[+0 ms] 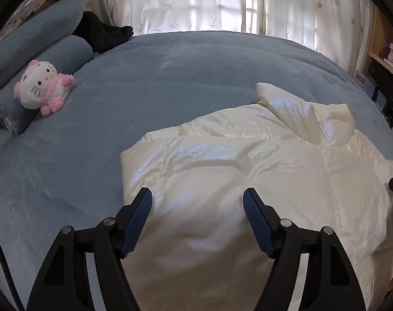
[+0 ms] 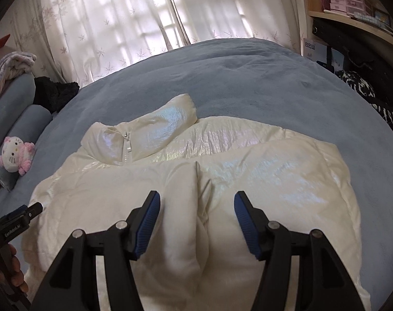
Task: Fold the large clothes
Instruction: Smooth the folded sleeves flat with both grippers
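Observation:
A cream, shiny puffer jacket [image 1: 222,160] lies spread on the blue bed cover [image 1: 170,77]. In the right wrist view the jacket [image 2: 261,171] shows its zipped collar [image 2: 125,145] at the far left, and one sleeve [image 2: 168,119] lies across the top. A puffy fold [image 2: 186,207] runs down its middle. My left gripper [image 1: 197,191] hovers open over the jacket's left part, with only fabric below it. My right gripper [image 2: 197,195] stands open above the middle fold, its pads apart from the cloth. A hand [image 2: 15,267] holds the left gripper at the frame's edge.
A pink-and-white plush toy [image 1: 43,88] leans on blue pillows [image 1: 41,44] at the left. A black garment [image 1: 103,35] lies by the curtains [image 1: 196,2]. A shelf with boxes [image 2: 346,0] and dark furniture stand at the right. Bare bed cover stretches beyond the jacket.

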Demonstrator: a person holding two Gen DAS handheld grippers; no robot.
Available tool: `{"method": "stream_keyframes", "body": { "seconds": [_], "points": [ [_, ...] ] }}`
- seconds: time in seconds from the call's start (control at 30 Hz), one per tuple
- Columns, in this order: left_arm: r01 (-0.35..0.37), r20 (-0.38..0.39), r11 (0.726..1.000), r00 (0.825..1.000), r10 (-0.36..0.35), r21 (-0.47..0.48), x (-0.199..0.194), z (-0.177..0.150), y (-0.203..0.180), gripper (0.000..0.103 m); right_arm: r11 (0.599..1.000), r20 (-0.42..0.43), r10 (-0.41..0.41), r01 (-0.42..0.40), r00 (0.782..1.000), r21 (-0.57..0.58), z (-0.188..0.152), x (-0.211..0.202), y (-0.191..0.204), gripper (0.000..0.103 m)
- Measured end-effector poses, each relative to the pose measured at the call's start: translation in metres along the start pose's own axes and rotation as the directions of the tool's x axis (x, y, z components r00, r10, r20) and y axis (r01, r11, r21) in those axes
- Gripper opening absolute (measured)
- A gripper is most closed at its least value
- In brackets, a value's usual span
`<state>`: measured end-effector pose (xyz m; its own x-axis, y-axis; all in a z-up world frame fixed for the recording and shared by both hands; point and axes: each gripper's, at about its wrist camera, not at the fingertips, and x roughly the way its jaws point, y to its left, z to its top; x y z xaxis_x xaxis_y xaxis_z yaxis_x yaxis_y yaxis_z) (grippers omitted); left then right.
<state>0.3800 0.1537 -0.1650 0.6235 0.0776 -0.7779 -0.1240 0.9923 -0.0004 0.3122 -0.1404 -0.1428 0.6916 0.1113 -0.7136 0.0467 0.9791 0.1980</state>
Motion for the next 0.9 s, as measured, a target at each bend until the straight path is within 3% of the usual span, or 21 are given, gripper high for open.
{"method": "stream_keyframes", "body": {
  "seconds": [0.43, 0.9],
  "points": [
    [-0.001, -0.003, 1.000, 1.000, 0.001, 0.013, -0.073, -0.027, 0.014, 0.071, 0.997, -0.005, 0.067, -0.067, 0.998, 0.031, -0.018, -0.073, -0.013, 0.060],
    [-0.005, 0.038, 1.000, 0.999, 0.005, 0.018, -0.145, -0.054, 0.030, 0.071, 0.996, 0.045, 0.086, -0.087, 0.995, 0.020, -0.038, -0.154, -0.032, 0.065]
  ]
}}
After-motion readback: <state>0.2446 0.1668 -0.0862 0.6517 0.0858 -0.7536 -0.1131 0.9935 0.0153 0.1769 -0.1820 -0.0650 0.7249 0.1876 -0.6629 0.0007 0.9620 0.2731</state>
